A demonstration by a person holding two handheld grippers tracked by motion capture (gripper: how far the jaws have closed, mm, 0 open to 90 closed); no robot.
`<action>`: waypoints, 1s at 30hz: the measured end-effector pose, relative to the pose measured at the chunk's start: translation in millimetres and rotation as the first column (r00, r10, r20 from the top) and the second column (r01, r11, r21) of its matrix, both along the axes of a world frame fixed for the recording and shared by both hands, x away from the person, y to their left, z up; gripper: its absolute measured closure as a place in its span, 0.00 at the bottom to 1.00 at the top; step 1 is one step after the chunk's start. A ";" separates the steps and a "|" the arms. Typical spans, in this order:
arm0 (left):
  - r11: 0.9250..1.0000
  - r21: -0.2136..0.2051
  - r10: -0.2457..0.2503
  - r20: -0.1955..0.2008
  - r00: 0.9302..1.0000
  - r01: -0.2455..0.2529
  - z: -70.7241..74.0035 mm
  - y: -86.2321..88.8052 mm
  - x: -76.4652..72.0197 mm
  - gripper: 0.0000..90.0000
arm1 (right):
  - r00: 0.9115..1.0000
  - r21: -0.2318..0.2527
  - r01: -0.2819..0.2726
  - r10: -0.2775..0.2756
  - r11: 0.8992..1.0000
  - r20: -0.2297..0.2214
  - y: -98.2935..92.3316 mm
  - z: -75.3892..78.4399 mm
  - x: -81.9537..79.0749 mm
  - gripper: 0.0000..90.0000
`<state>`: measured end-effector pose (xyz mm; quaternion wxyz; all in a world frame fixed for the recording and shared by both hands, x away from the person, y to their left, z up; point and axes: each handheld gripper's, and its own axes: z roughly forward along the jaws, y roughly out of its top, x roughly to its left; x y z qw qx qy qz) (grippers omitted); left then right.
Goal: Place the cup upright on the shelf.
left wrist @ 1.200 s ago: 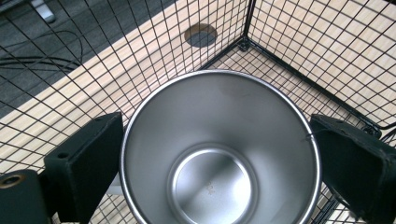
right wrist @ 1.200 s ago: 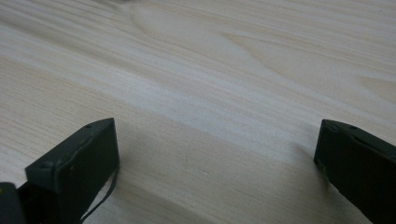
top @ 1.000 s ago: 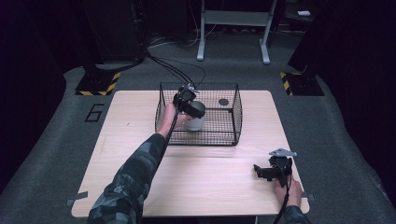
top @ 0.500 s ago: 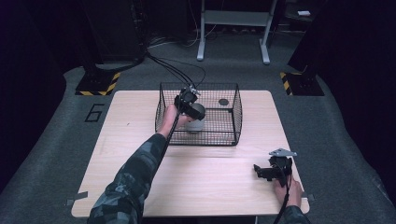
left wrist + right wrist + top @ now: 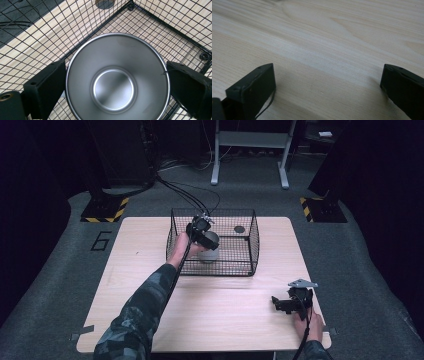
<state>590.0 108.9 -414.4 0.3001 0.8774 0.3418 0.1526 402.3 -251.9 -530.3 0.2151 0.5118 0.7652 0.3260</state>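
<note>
A shiny metal cup (image 5: pixel 210 252) stands upright inside a black wire basket (image 5: pixel 220 270) at the back middle of the wooden table (image 5: pixel 140 265). My left gripper (image 5: pixel 206 239) reaches down into the basket from the left and is shut on the cup. From above, the left gripper view looks into the cup (image 5: pixel 113 87), with my left gripper (image 5: pixel 116 82) pressing one black jaw against each side of its rim. My right gripper (image 5: pixel 280 304) lies open near the front right corner. The right gripper view shows my right gripper (image 5: pixel 328 87) with bare wood (image 5: pixel 337 37) between its jaws.
A small dark disc (image 5: pixel 239 229) lies on the basket floor at the back right, also seen as the disc (image 5: pixel 105 3) beyond the cup. The basket walls (image 5: pixel 162 30) stand close around the cup. Cables (image 5: pixel 185 195) trail off the table's far edge.
</note>
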 end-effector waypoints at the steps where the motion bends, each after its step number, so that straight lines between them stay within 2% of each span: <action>1: 1.000 -0.002 0.002 -0.003 1.000 -0.002 -0.1 0.1 -0.3 0.07 | 1.000 0.000 0.000 0.000 1.000 0.000 0.0 0.0 0.0 0.00; 10: 1.000 -0.004 0.003 -0.006 1.000 -0.003 0.6 0.5 -2.7 0.06 | 1.000 0.000 0.000 0.000 1.000 -0.001 0.0 0.1 0.1 0.00; 12: 1.000 -0.020 0.010 0.000 1.000 -0.010 1.8 1.3 -3.6 0.05 | 1.000 0.000 0.000 0.000 1.000 0.000 0.0 0.1 0.1 0.00; 14: 0.999 -0.037 0.017 0.010 1.000 -0.016 5.4 2.1 -4.6 0.03 | 1.000 0.001 0.001 -0.001 1.000 -0.001 0.1 0.2 0.1 0.00; 21: 0.998 -0.057 0.012 0.030 0.999 -0.010 18.3 6.4 -13.5 0.00 | 1.000 0.000 0.000 0.000 1.000 0.000 0.0 0.1 0.1 0.00; 25: 0.998 -0.071 0.004 0.050 0.999 0.000 27.4 11.4 -22.3 0.00 | 1.000 0.000 0.000 0.000 1.000 -0.001 0.0 0.1 0.1 0.00; 30: 0.993 -0.114 0.013 0.083 0.996 -0.004 39.0 19.3 -36.5 0.00 | 1.000 0.000 0.000 0.000 1.000 0.000 0.0 0.1 0.1 0.00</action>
